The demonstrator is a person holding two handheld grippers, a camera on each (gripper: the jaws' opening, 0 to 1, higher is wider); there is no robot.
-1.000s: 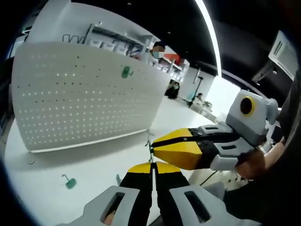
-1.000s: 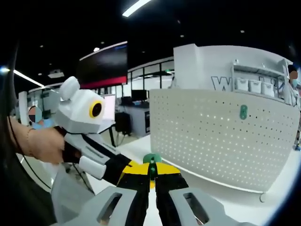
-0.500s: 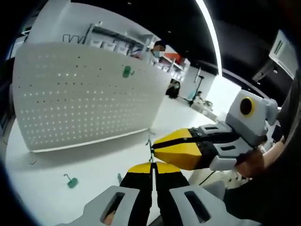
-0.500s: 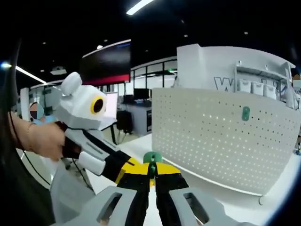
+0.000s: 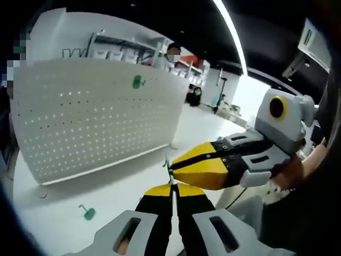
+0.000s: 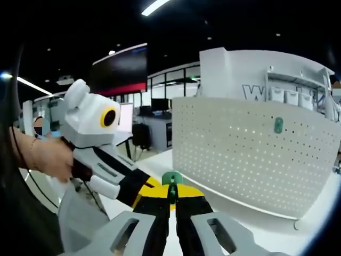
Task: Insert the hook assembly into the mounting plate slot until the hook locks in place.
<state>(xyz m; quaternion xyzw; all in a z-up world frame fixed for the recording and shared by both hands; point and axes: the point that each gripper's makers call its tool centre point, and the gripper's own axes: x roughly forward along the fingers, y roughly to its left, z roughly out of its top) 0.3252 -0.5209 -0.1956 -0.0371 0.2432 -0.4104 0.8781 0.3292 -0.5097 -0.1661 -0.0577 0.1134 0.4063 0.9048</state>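
The white pegboard (image 5: 101,122) stands upright on the table, with one green hook (image 5: 137,81) mounted high on it. My left gripper (image 5: 172,186) is shut on a thin metal wire (image 5: 168,166) that pokes up from its tips. My right gripper (image 5: 174,168) comes in from the right and meets it tip to tip. In the right gripper view my right gripper (image 6: 171,188) is shut on a green hook base (image 6: 171,177), and my left gripper (image 6: 141,193) touches it from the left. The pegboard (image 6: 250,154) stands beyond, carrying the mounted hook (image 6: 277,126).
A loose green hook (image 5: 88,213) lies on the white table (image 5: 112,186) in front of the board. A hand (image 6: 50,160) holds the left gripper. Shelving and a person stand behind the board.
Both grippers stay shut and tip to tip. The views have shifted slightly with the hands; the pegboard and the loose hook keep their places.
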